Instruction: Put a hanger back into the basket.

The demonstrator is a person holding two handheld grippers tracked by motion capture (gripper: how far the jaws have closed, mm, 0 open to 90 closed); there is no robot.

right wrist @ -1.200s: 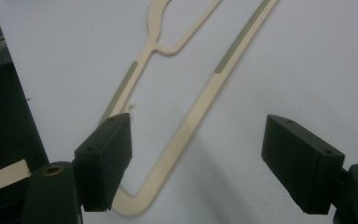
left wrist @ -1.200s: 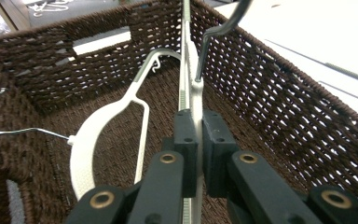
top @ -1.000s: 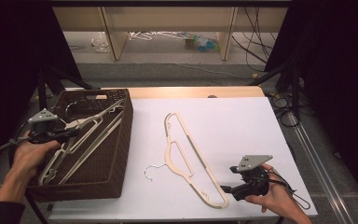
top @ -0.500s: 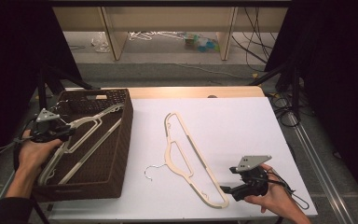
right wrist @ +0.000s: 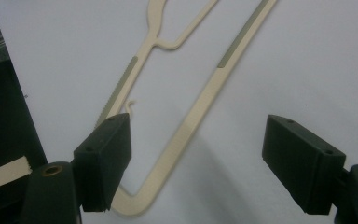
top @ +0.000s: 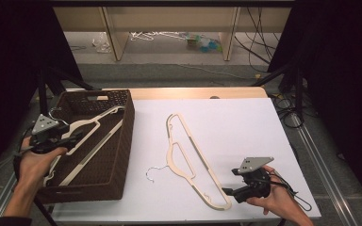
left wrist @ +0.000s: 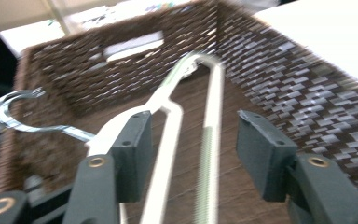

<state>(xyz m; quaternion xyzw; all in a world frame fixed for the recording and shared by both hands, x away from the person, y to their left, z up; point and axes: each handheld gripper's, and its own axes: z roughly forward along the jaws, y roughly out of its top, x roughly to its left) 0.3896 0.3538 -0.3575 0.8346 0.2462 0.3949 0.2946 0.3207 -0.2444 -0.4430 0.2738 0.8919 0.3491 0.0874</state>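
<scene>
lying in the brown wicker basket at the left of the high view, a cream hanger slants from lower left to upper right, its metal hook toward the basket's left wall. the left tool sits over the basket's left rim, held by a hand; its jaws have just been opening and now stand apart, with the hanger's 2 arms running between them in the left gripper view and neither pad pressing on them. a 2nd cream hanger lies flat on the white counter at centre frame, hook pointing left. the right tool rests at lower right, jaws wide, just beside that hanger's lower corner, gripping nothing.
</scene>
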